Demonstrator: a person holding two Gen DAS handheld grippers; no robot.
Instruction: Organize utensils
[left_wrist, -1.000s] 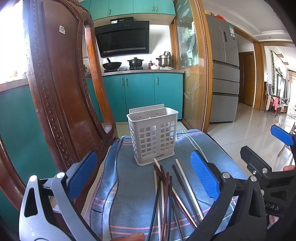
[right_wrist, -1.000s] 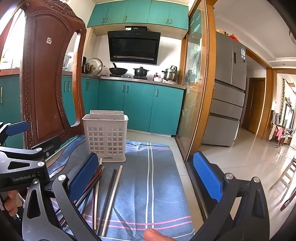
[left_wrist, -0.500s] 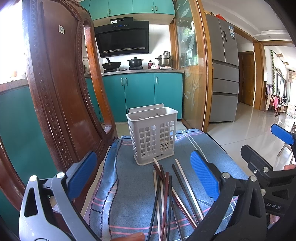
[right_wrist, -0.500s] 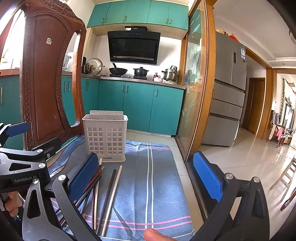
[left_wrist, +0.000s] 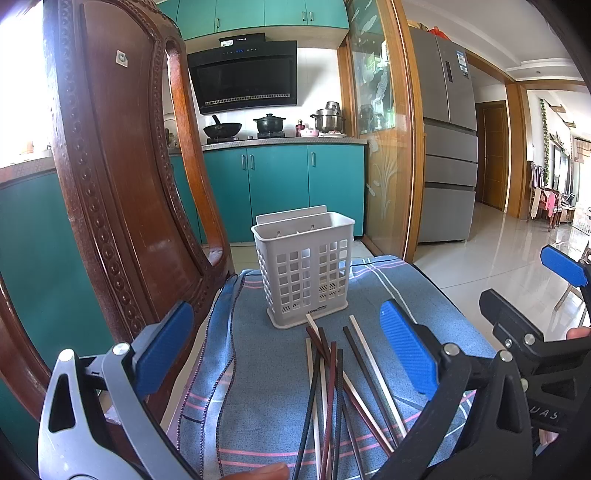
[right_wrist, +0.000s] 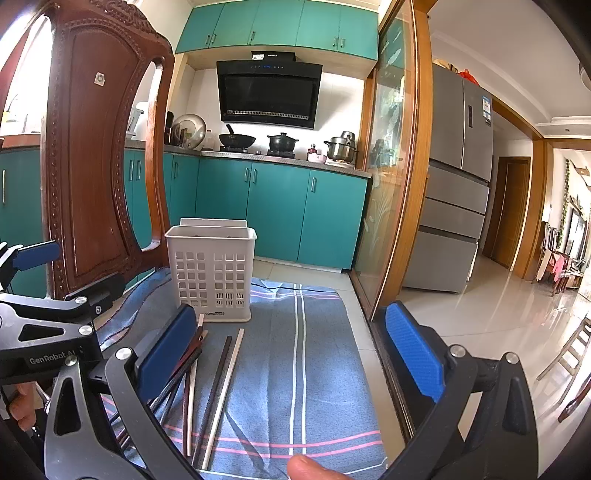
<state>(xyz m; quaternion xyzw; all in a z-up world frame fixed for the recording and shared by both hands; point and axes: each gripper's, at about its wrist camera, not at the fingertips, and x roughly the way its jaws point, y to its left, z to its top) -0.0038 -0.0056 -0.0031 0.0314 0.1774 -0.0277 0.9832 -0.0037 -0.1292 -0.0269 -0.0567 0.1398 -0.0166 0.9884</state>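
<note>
A white perforated utensil holder (left_wrist: 304, 266) stands upright on a blue striped cloth (left_wrist: 258, 369); it also shows in the right wrist view (right_wrist: 212, 275). Several chopsticks (left_wrist: 334, 384), black, dark red and cream, lie loose on the cloth in front of the holder, also seen in the right wrist view (right_wrist: 218, 384). My left gripper (left_wrist: 286, 354) is open and empty, hovering above the chopsticks. My right gripper (right_wrist: 291, 354) is open and empty, to the right of the chopsticks over the cloth. Each gripper shows at the edge of the other's view.
A carved brown wooden chair back (left_wrist: 110, 184) rises close on the left of the cloth, seen too in the right wrist view (right_wrist: 99, 166). A glass sliding door frame (right_wrist: 399, 184) stands on the right. The table edge (right_wrist: 380, 343) runs just right of the cloth.
</note>
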